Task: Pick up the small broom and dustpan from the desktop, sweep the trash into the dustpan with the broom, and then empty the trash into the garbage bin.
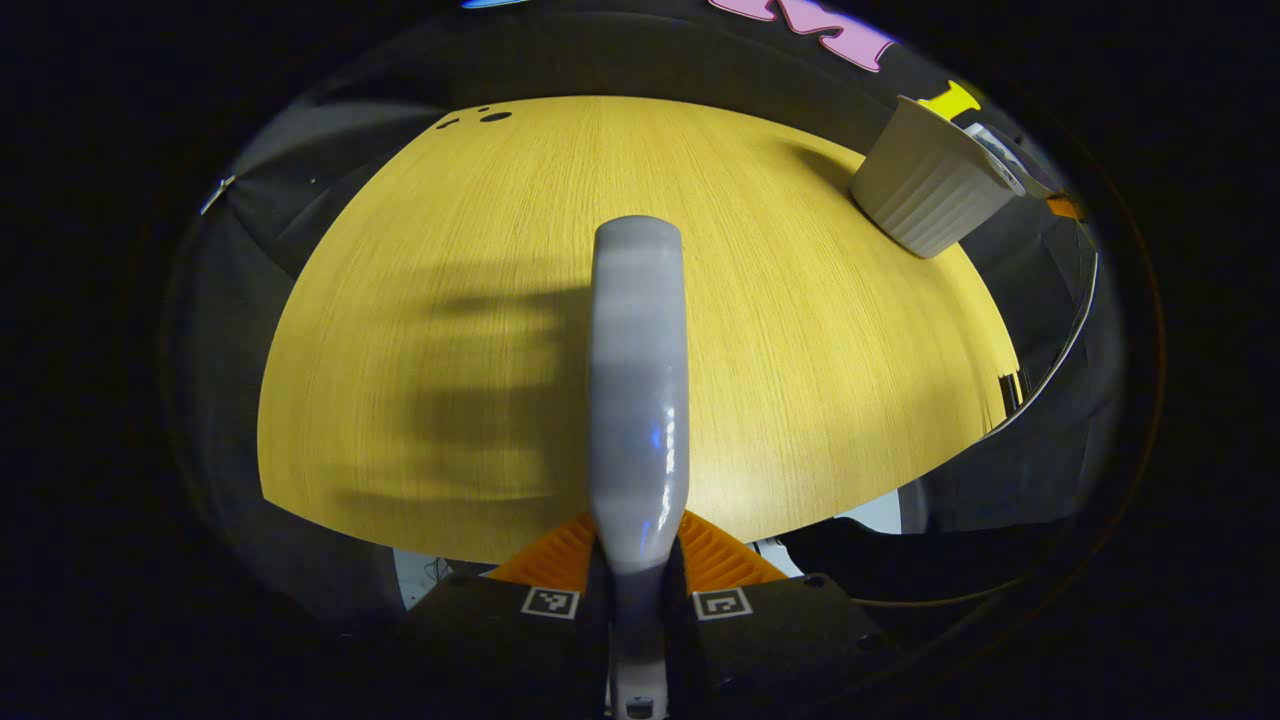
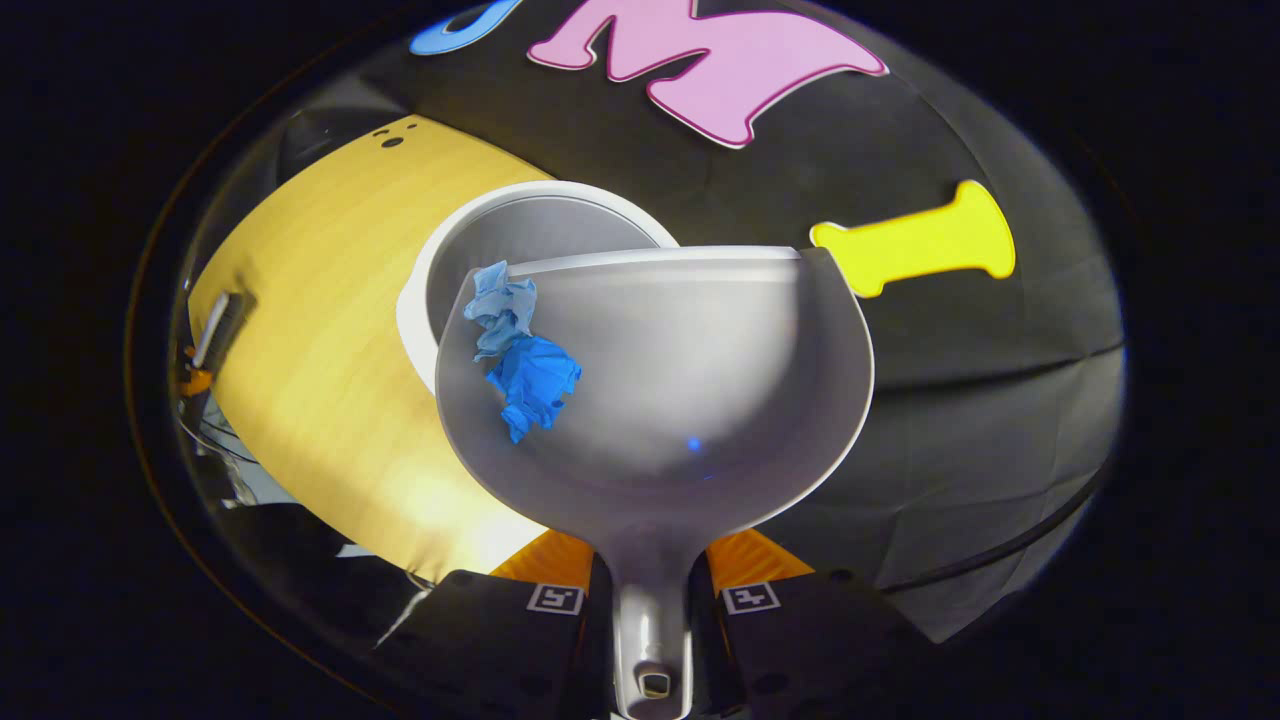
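A staged recording booth, not a lived-in room: black cloth wall (image 2: 950, 400) drapes closely behind a yellow wood-grain desk (image 1: 480, 250), with loose cables (image 2: 215, 440) at its edge.

broom handle (image 1: 638, 390): glossy pale grey, faint lighter and darker bands along its length; rises straight ahead from between the left gripper's (image 1: 636, 550) fingers.
desktop (image 1: 800, 330): yellow wood with fine straight grain, under and beyond the handle.
garbage bin (image 1: 925, 190): off-white, ribbed vertical lines on its wall; far ahead, to the right of the handle.
dustpan (image 2: 690, 390): smooth light grey, paler rim; directly ahead of the right gripper (image 2: 652, 585).
trash (image 2: 520, 350): crumpled, pale blue above, vivid blue below; left side of the pan.
markers (image 2: 555, 598): black-and-white squares on both claw bodies.
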The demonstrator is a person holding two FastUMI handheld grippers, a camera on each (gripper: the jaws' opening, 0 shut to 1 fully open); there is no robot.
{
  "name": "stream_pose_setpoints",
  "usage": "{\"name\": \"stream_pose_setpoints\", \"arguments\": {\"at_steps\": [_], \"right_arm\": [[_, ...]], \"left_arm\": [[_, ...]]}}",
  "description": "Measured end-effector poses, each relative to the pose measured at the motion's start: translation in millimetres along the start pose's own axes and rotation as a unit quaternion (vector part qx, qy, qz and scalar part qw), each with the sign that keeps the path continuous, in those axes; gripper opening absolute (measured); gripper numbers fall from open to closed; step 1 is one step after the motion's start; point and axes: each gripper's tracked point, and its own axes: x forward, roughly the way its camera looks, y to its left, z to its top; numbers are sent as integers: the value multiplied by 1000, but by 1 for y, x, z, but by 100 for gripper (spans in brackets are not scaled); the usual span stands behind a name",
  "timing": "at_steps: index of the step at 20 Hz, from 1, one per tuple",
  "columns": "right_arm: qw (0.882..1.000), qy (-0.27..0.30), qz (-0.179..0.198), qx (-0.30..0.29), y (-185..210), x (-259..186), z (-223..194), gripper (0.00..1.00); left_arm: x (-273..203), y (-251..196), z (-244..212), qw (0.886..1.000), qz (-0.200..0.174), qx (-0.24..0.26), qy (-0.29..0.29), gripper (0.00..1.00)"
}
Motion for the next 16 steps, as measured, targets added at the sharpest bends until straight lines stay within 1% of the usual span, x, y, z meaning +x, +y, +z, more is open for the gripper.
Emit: {"name": "stream_pose_setpoints", "arguments": {"at_steps": [2, 4, 5, 6, 7, 8, 9, 10, 11, 13, 14, 16], "right_arm": [[999, -8, -28, -46, 0, 5, 13, 35], [994, -20, -57, -95, -1, 6, 18, 35], [989, -28, -77, -119, -1, 8, 24, 35], [984, -33, -93, -150, 1, 9, 27, 35], [976, -35, -110, -184, 3, 13, 32, 35], [968, -39, -124, -216, 2, 12, 31, 35], [956, -45, -142, -253, -1, 8, 31, 35], [948, -52, -157, -272, -4, 7, 34, 35], [943, -56, -168, -282, -4, 5, 36, 35], [941, -56, -178, -283, 3, 9, 37, 35], [940, -54, -183, -283, 2, 15, 39, 35], [932, -57, -198, -299, 1, 20, 49, 35]], "left_arm": [[-1, 2, -1, 1000, -2, 0, -5, 27], [-1, 1, -1, 1000, -3, 2, -8, 27], [-1, 1, -1, 1000, -3, 2, -9, 30], [0, 1, 0, 1000, -3, 3, -11, 30], [1, 1, -1, 1000, -3, 1, -13, 27], [0, 0, -1, 1000, -3, -4, -15, 27], [0, -1, -1, 1000, -5, -11, -17, 27], [1, -4, -2, 1000, -7, -19, -20, 27], [2, -6, -1, 999, -9, -28, -22, 27], [4, -10, -2, 999, -11, -37, -23, 27], [4, -10, -3, 999, -10, -36, -24, 27], [4, -7, -3, 999, -3, -29, -23, 27]]}}
